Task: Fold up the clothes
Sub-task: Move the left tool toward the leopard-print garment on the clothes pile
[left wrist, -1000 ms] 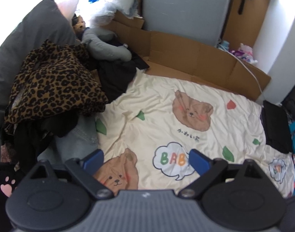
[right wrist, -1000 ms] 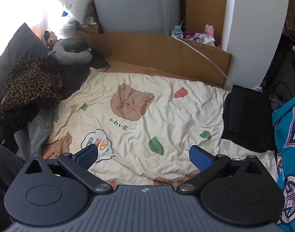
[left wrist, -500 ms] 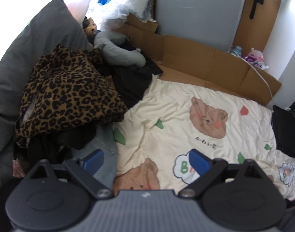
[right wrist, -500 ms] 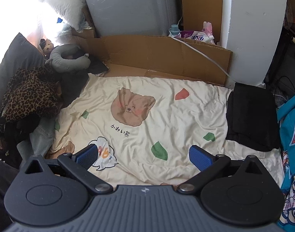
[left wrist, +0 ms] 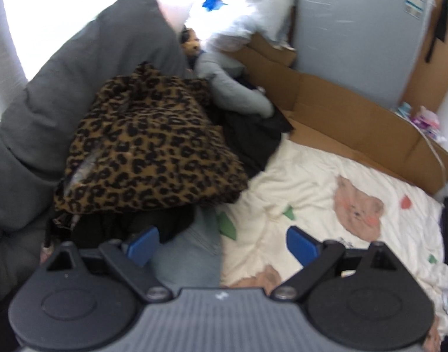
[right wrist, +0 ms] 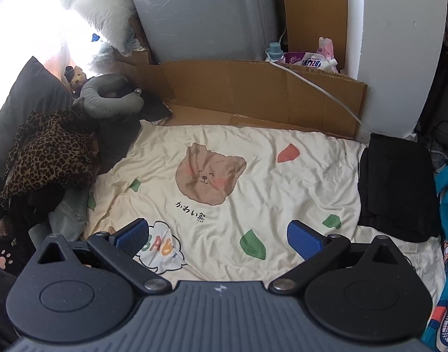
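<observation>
A heap of unfolded clothes lies at the left of the bed: a leopard-print garment (left wrist: 147,146) (right wrist: 48,152) on top, black clothes (left wrist: 130,223) under it and pale blue jeans (left wrist: 188,258) (right wrist: 68,214) at the bottom. My left gripper (left wrist: 222,245) is open just above the jeans and the edge of the heap, holding nothing. My right gripper (right wrist: 218,239) is open over the cream bear-print sheet (right wrist: 253,182), also holding nothing. A folded black garment (right wrist: 397,182) rests on the sheet's right edge.
A grey pillow (left wrist: 62,94) backs the heap on the left, with a grey neck pillow (right wrist: 109,99) behind it. Brown cardboard (right wrist: 253,94) lines the far side, crossed by a white cable (right wrist: 321,88). A teal patterned cloth (right wrist: 447,205) lies at the right.
My left gripper has swung left and closer to the clothes heap, now over the jeans instead of the sheet. The right gripper has shifted only a little, the view pulling back; both stay open.
</observation>
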A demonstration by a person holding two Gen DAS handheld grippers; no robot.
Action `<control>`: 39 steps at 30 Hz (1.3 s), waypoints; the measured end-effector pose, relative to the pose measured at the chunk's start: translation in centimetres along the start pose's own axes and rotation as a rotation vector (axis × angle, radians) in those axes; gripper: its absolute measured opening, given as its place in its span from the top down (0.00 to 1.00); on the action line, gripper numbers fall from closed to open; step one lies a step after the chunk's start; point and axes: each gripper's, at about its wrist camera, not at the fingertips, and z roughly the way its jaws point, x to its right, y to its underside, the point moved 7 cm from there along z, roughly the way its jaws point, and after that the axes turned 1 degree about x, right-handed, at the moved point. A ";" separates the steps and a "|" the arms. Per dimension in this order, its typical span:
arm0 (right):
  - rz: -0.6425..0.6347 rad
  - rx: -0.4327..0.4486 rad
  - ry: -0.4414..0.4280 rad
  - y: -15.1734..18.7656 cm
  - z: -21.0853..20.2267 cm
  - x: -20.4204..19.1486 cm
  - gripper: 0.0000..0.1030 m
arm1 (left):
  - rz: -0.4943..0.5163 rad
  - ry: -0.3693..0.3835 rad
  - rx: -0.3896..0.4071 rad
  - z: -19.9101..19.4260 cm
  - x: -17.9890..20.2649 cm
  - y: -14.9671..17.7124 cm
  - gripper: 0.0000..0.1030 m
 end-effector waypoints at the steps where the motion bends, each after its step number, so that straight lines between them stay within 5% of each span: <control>1: -0.003 0.001 0.003 -0.1 0.3 0.0 0.00 | -0.021 -0.003 0.004 0.4 -0.6 -0.2 0.08; 23: 0.038 0.025 -0.020 0.1 6.2 1.2 0.00 | -0.228 -0.048 0.081 8.2 -6.5 -1.2 0.17; 27: 0.078 0.026 -0.011 0.0 6.7 2.2 0.00 | -0.229 -0.048 0.139 9.9 -7.2 -1.9 0.06; 36: 0.101 -0.007 0.006 1.0 8.0 2.7 0.00 | -0.453 -0.235 0.139 13.5 -14.0 -0.6 0.05; 39: 0.101 -0.016 -0.001 1.4 8.6 2.3 0.00 | -0.500 -0.218 0.161 13.7 -15.5 0.0 0.04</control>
